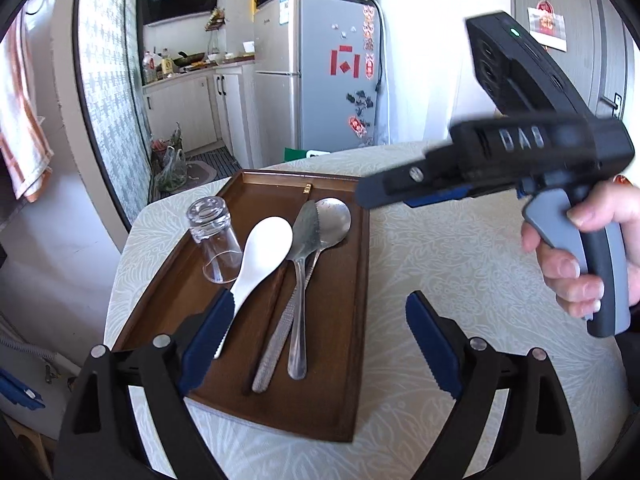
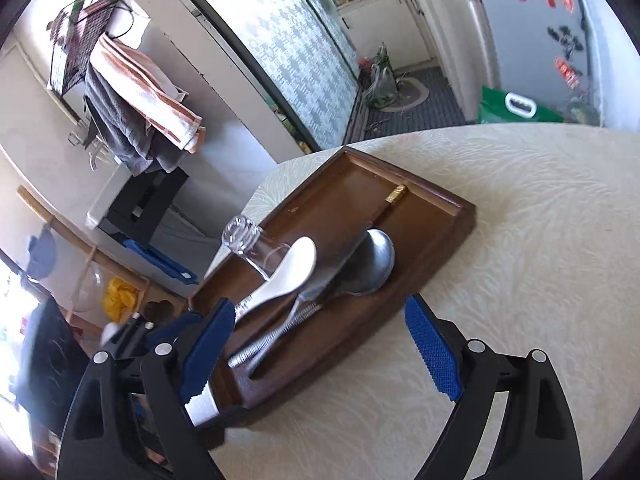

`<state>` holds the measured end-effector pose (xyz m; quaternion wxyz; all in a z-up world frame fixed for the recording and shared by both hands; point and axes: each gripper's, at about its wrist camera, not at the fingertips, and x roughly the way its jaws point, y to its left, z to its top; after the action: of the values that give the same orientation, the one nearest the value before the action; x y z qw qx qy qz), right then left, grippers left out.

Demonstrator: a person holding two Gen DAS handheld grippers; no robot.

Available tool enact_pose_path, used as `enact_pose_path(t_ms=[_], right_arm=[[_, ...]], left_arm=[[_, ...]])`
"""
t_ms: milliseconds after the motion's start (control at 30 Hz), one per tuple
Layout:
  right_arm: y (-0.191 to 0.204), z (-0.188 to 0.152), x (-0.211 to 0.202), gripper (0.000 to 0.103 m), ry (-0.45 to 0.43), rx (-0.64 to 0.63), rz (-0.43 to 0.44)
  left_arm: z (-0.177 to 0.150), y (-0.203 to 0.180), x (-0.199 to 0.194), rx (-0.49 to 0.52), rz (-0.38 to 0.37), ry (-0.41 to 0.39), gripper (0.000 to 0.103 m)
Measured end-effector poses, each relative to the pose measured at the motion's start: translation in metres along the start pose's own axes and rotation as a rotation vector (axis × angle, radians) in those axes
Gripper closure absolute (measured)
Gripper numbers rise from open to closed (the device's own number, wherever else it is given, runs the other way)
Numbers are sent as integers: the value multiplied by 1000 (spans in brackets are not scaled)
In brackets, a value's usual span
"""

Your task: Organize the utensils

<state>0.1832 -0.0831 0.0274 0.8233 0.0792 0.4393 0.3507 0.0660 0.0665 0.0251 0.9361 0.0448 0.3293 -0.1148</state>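
A brown wooden tray [image 1: 340, 380] [image 2: 440, 208] lies on the pale patterned table. In it lie a white ceramic spoon [image 1: 262, 254] [image 2: 286, 276], a serrated metal knife [image 1: 298, 276] [image 2: 316, 284] and a metal spoon [image 1: 332, 222] [image 2: 370, 266], side by side and partly overlapping. An upturned clear glass [image 1: 214, 234] [image 2: 248, 246] stands at the tray's left. My left gripper [image 1: 320, 344] is open and empty above the tray's near end. My right gripper [image 2: 316, 350] is open and empty over the tray's near right edge; it also shows in the left wrist view [image 1: 400, 192], held in a hand.
The table [image 1: 460, 260] [image 2: 540, 220] extends right of the tray. Beyond it are a fridge [image 1: 320, 72], kitchen counters and a patterned sliding door [image 2: 304, 48]. Towels [image 2: 140, 92] hang at the left, off the table.
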Motion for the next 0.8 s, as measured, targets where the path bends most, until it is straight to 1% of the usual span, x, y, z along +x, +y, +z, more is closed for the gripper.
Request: enact_pose_path(t_ms=[100, 233, 333, 400, 467, 600, 633, 700, 800], right_arm=[[7, -22, -16, 15, -56, -56, -66], [20, -55, -41, 15, -187, -159, -193], [27, -77, -53, 15, -272, -205, -230], [32, -90, -59, 15, -326, -236, -243], [35, -99, -62, 15, -362, -256, -261], [35, -115, -70, 15, -408, -263, -271], [34, -117, -71, 15, -407, -260, -265], [32, -121, -74, 15, -401, -258, -245], [31, -125, -71, 15, -400, -269, -223]], left_arm=[[-11, -3, -17, -37, 8, -36, 13], [-22, -9, -32, -65, 33, -67, 13], [-30, -16, -43, -67, 57, -97, 13], [-37, -19, -55, -64, 89, -142, 13], [-39, -19, -59, -66, 94, -165, 13], [-51, -17, -61, -89, 99, -174, 13], [-52, -18, -62, -93, 105, -174, 13], [-53, -18, -69, -98, 130, -207, 13], [-51, -16, -69, -114, 164, -213, 13]])
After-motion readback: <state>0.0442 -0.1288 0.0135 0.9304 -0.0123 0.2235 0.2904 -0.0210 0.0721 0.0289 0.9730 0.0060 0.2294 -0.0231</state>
